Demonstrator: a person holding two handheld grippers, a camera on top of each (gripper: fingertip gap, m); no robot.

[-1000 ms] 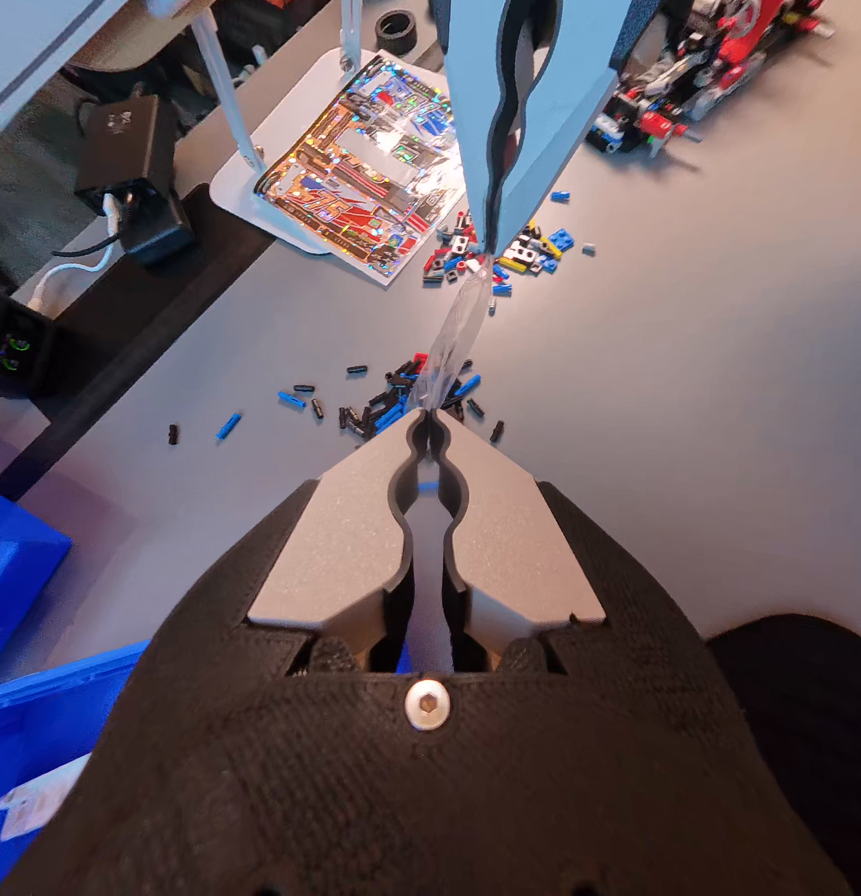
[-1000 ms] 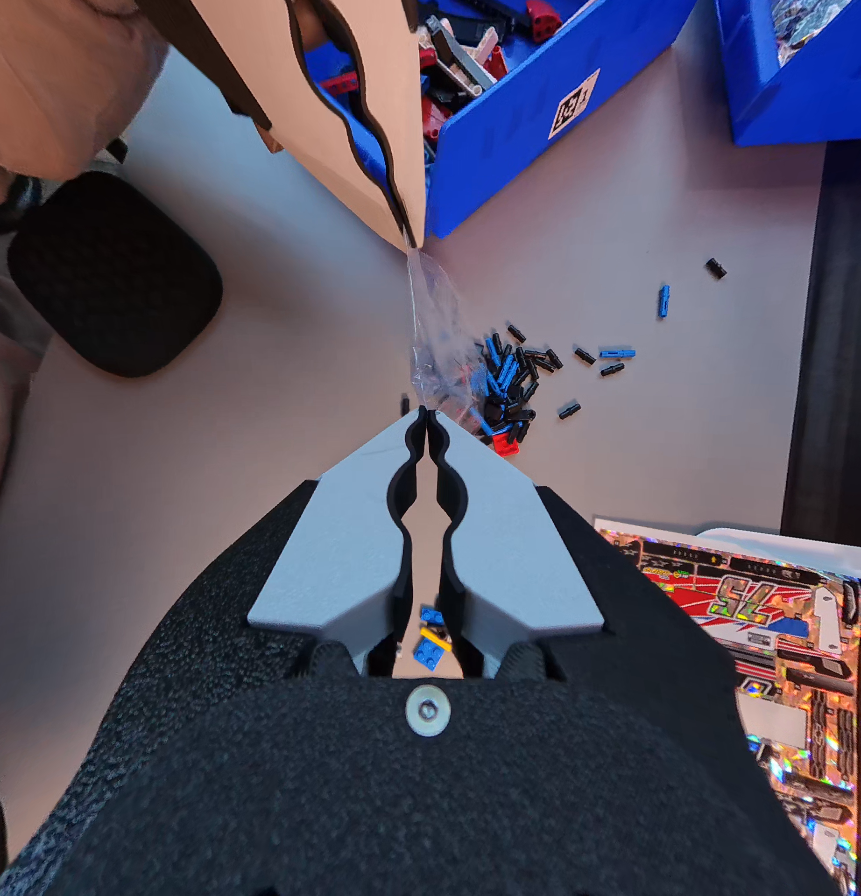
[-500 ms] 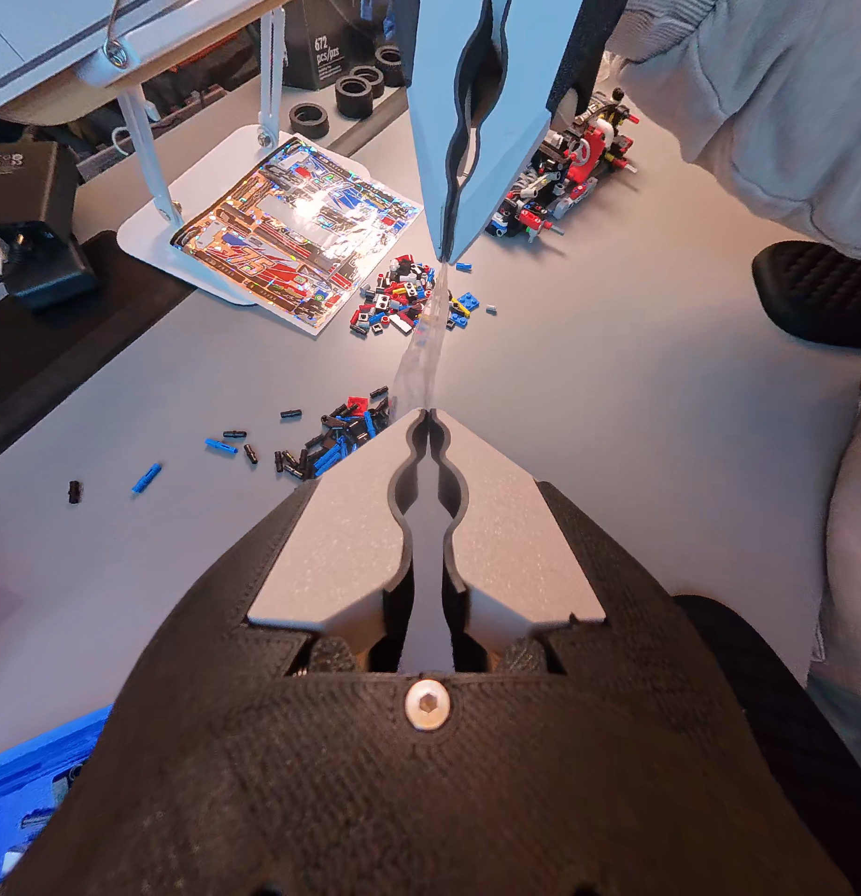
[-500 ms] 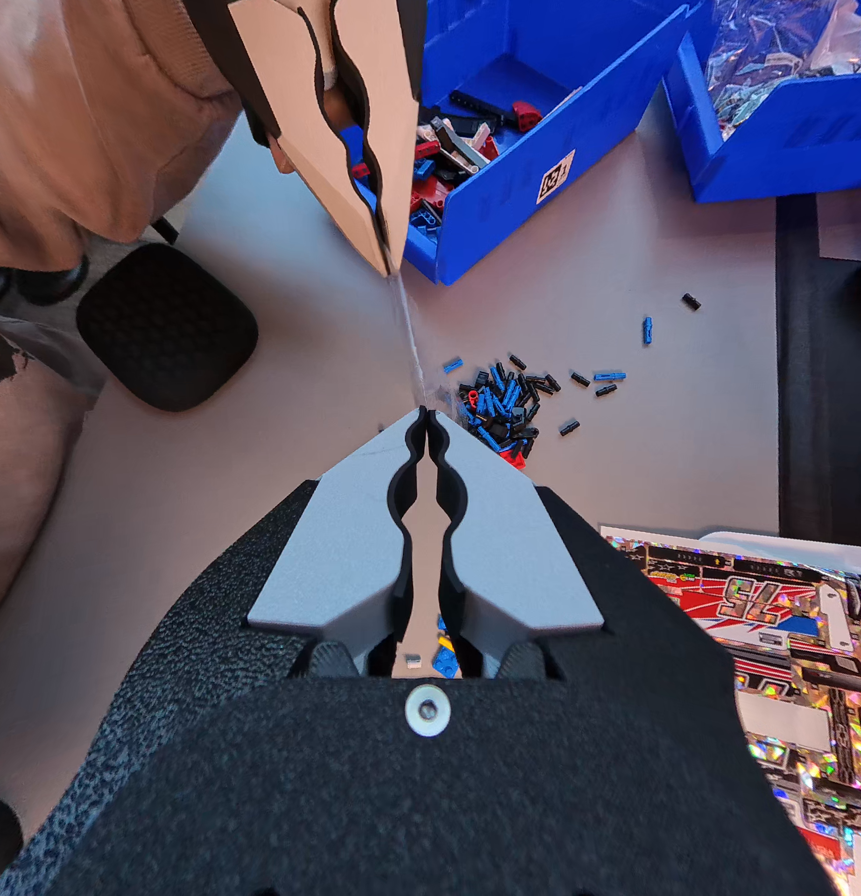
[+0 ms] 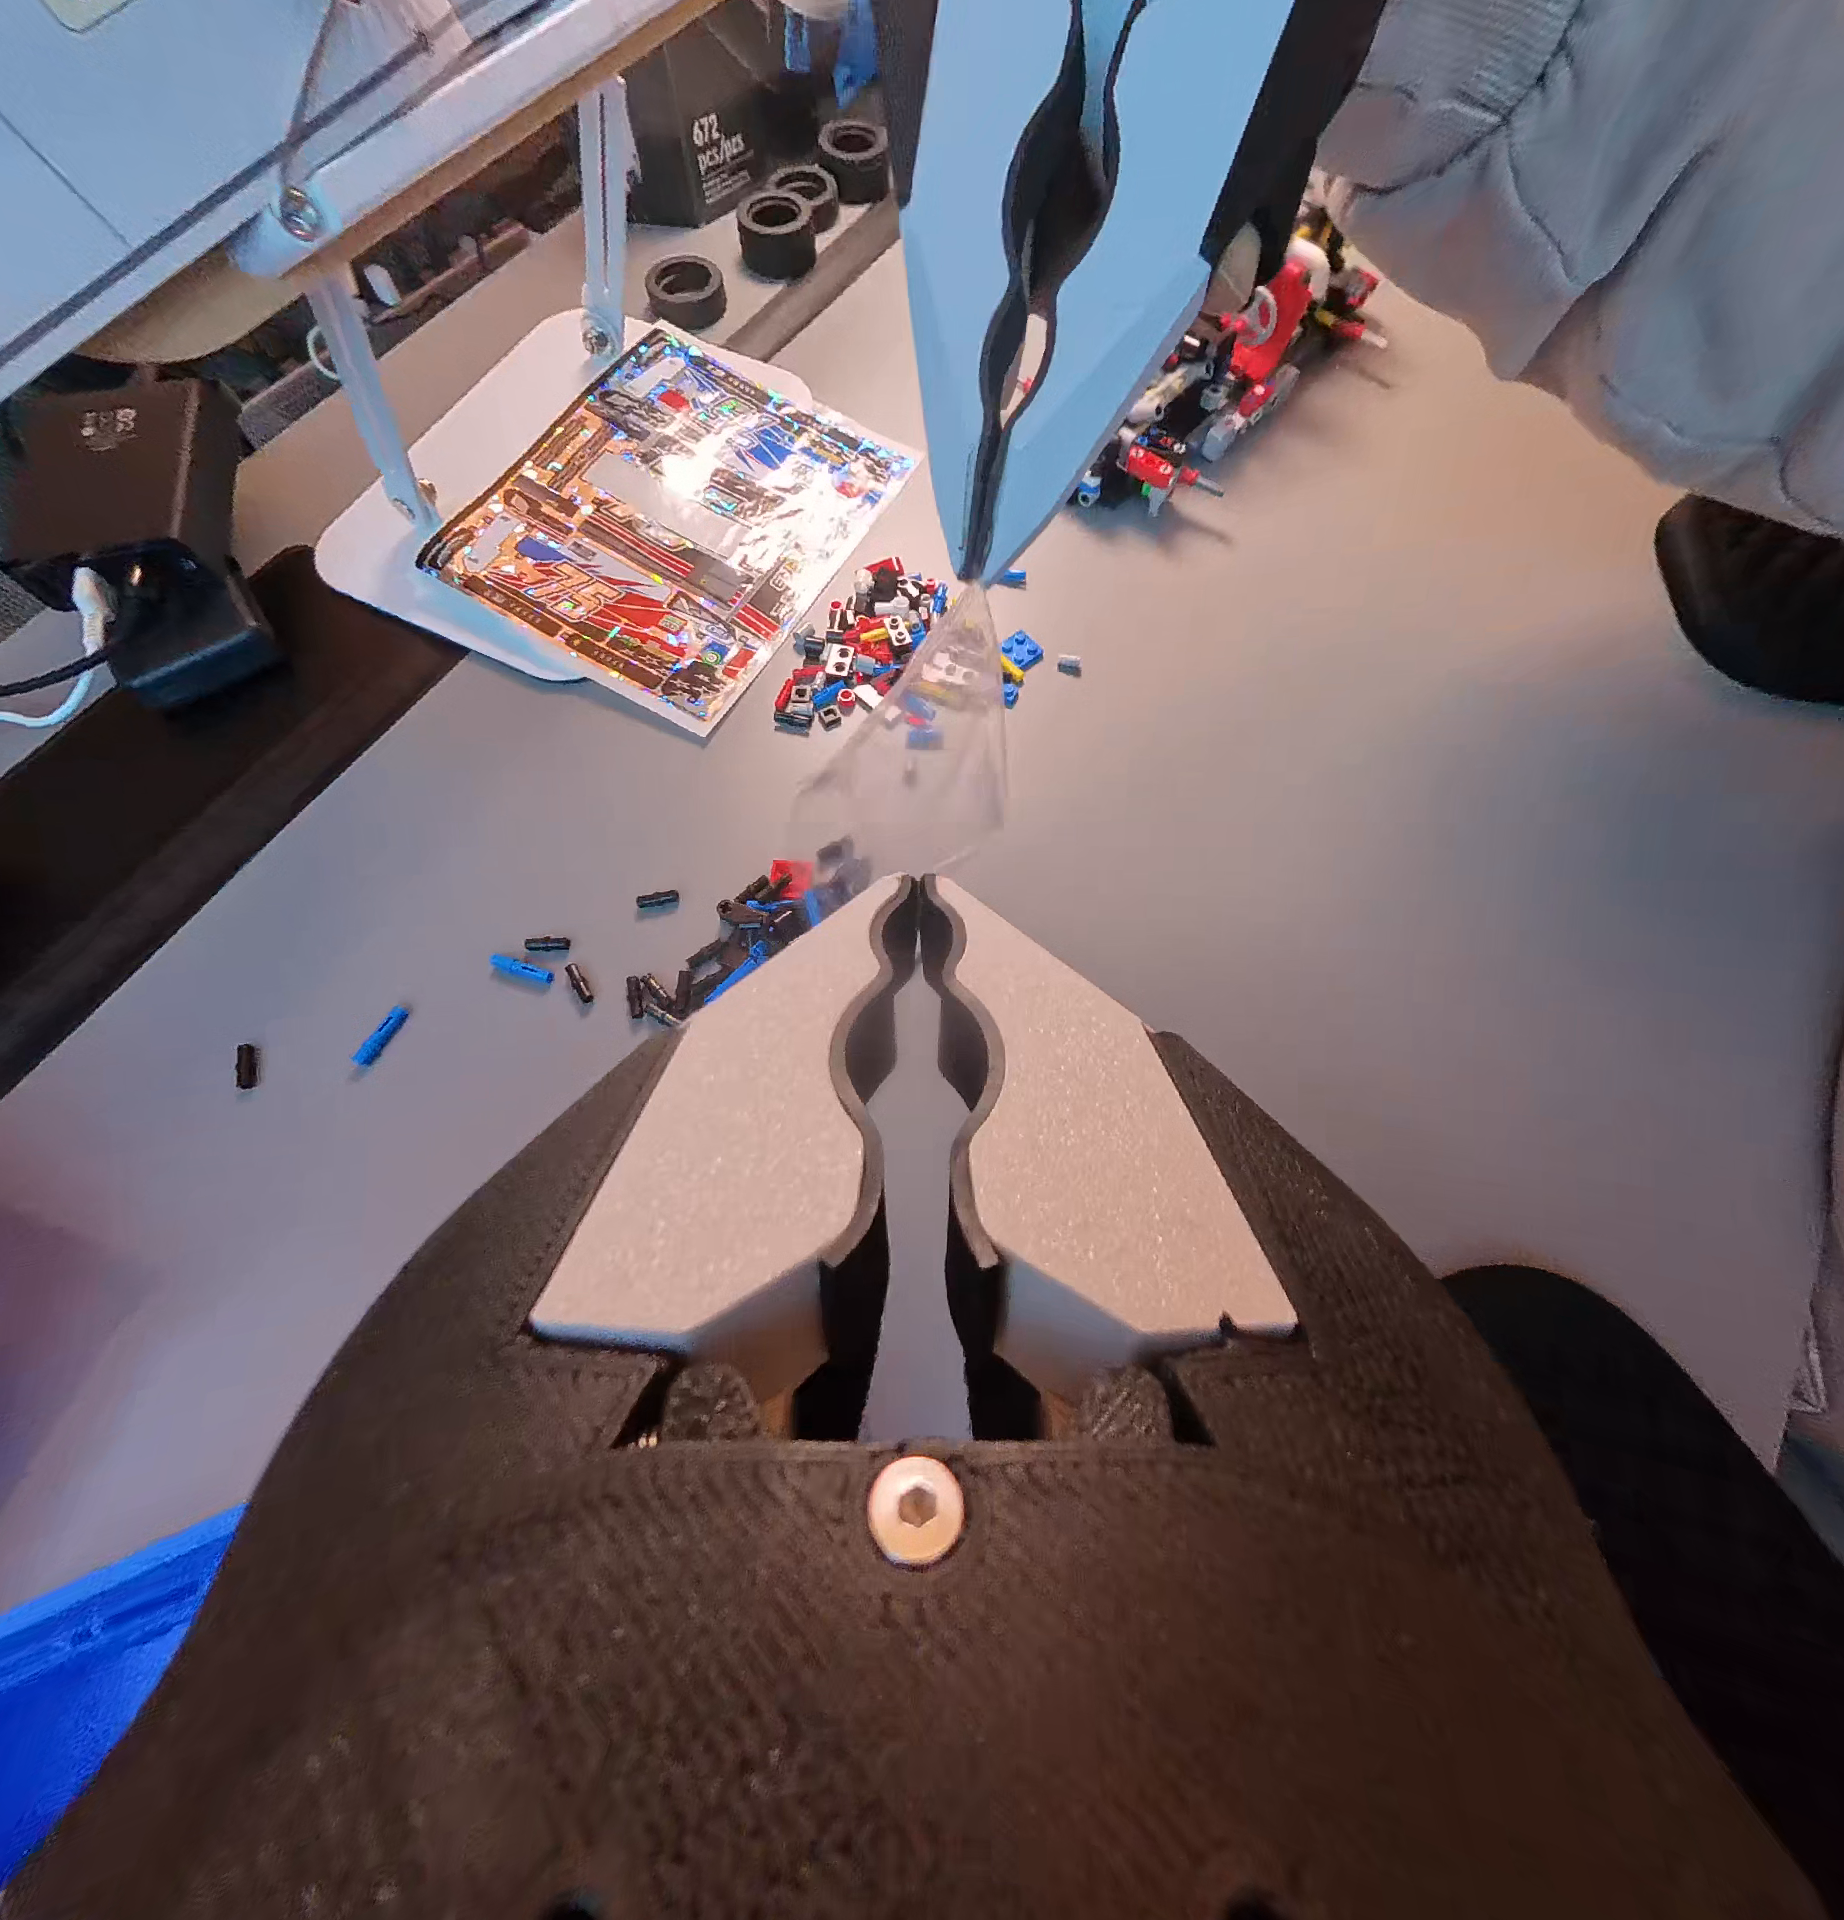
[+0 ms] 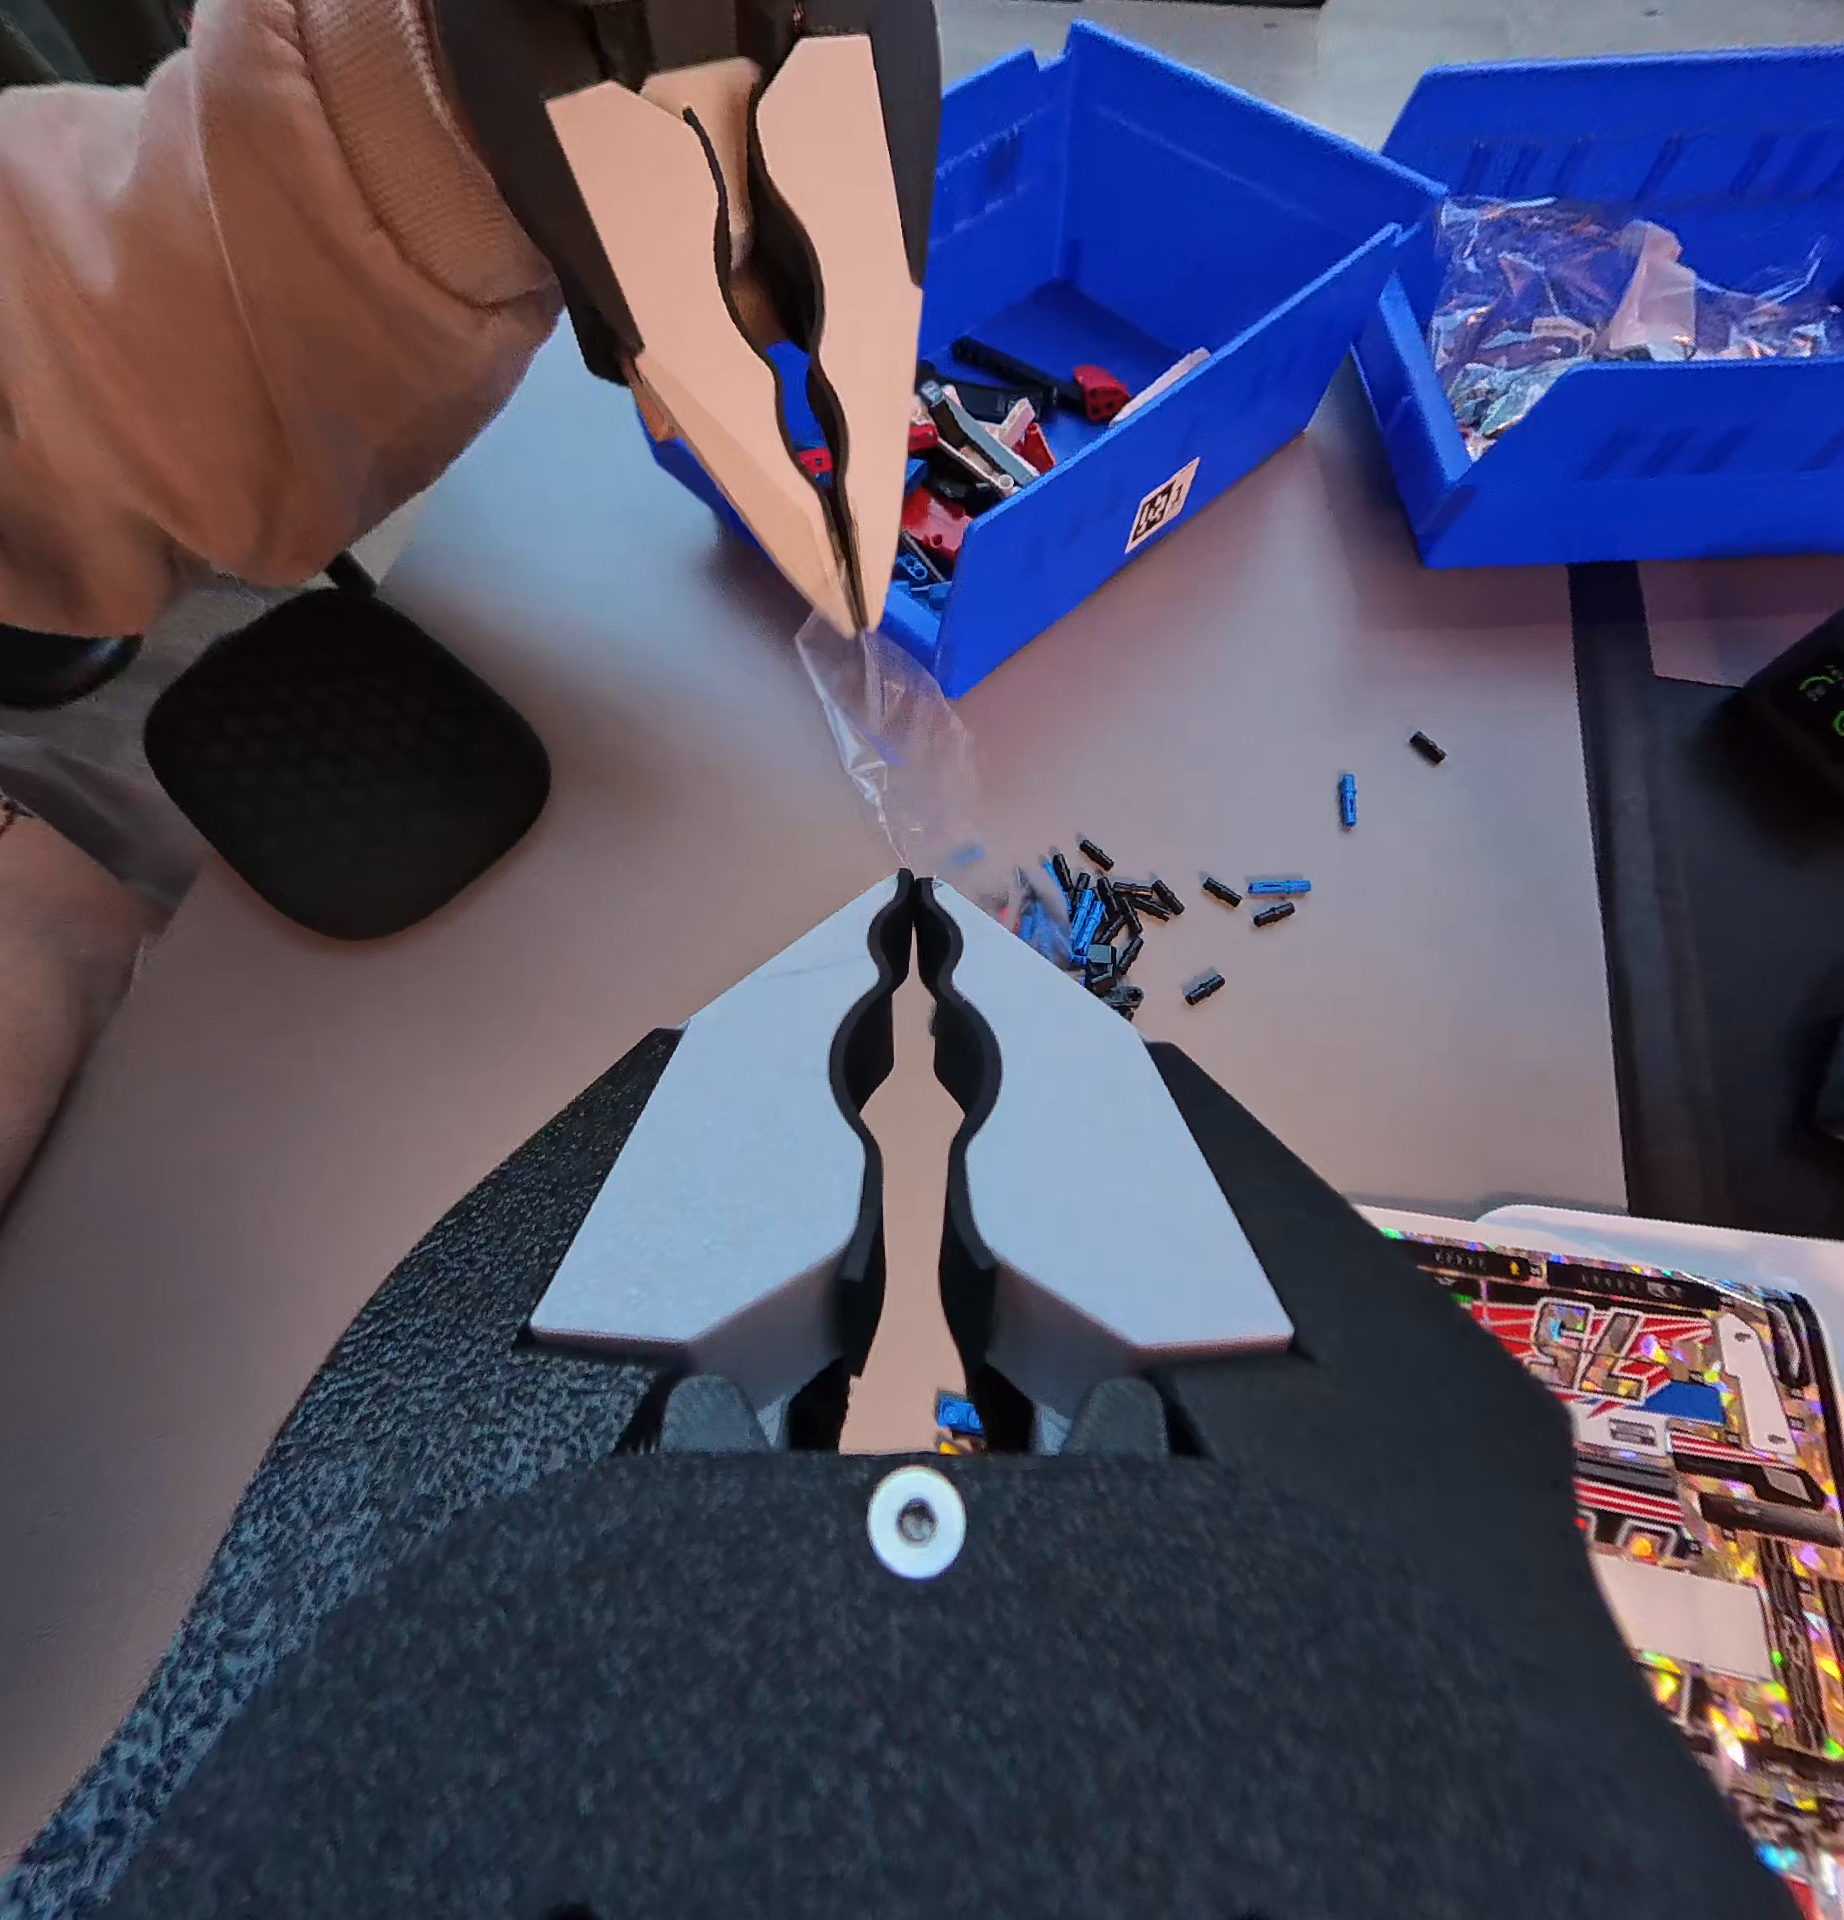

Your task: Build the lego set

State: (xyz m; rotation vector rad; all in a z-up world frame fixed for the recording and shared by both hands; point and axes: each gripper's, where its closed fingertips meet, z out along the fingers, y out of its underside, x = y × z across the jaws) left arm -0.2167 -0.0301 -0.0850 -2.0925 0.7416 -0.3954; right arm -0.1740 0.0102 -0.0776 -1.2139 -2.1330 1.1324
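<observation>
A small clear plastic bag [image 5: 913, 758] hangs stretched between my two grippers above the grey table. My left gripper [image 5: 916, 883] is shut on one end of it. My right gripper [image 6: 913, 883] is shut on the other end; it also shows in the left wrist view [image 5: 975, 571], and the left gripper shows in the right wrist view [image 6: 850, 623]. The bag [image 6: 882, 748] looks empty. Below it lies a pile of black and blue pins [image 6: 1094, 920], also in the left wrist view [image 5: 736, 951]. A second pile of small mixed bricks [image 5: 876, 649] lies beyond.
A shiny sticker sheet [image 5: 658, 530] lies on a white stand base. A partly built red and black model [image 5: 1230, 384] stands at the back. Two blue bins hold parts [image 6: 1105, 499] and empty bags [image 6: 1645, 312]. Black tyres [image 5: 783, 218] sit at the far edge. A black armrest [image 6: 346, 758] is beside the table. The tips of one gripper are about 7 centimeters away from the tips of the other.
Both grippers have risen and drawn back with the bag held between them. The bag has turned from edge-on to wider. The pins stay on the table.
</observation>
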